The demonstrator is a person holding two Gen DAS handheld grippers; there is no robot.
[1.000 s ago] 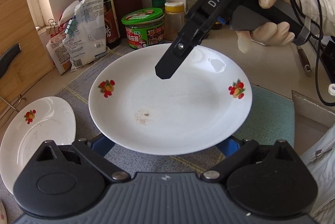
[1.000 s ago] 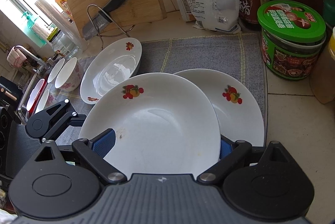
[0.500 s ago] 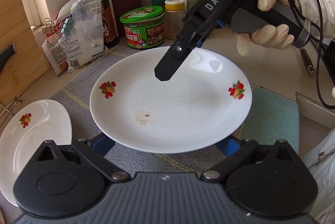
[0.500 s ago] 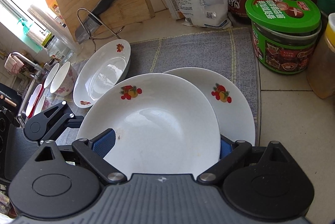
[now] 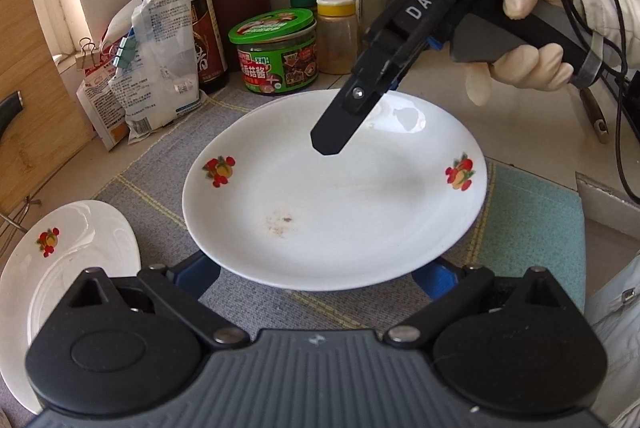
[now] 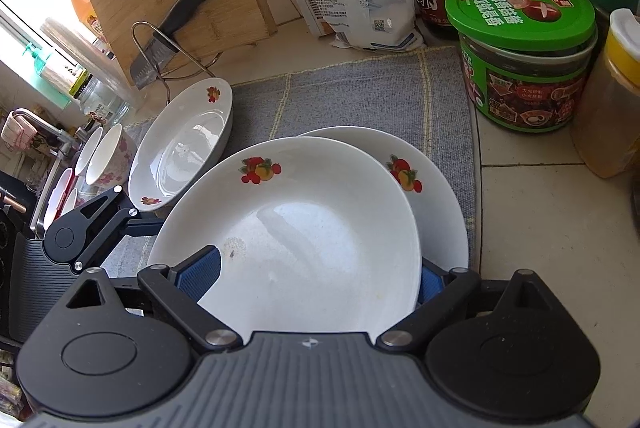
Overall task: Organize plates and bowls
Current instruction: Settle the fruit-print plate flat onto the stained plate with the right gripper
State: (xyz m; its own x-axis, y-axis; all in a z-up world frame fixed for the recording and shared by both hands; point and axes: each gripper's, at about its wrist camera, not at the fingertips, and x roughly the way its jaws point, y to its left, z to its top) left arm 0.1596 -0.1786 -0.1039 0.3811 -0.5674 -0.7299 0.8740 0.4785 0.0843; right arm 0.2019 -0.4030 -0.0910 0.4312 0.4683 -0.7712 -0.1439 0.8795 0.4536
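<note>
While the fruit-patterned plate (image 5: 340,204) is hovering over the grey mat (image 6: 360,96), I am noting little change from a second ago: it is creeping further over the second plate (image 6: 440,212), so stacking is nearing. My left tongs (image 5: 316,276) are spread, both pads under the rim. My right tongs (image 6: 314,278) are spread wide, straddling the far rim without pinching. Only the right view is showing the lower plate clearly, plus the bowls (image 6: 108,156) by the sink.
</note>
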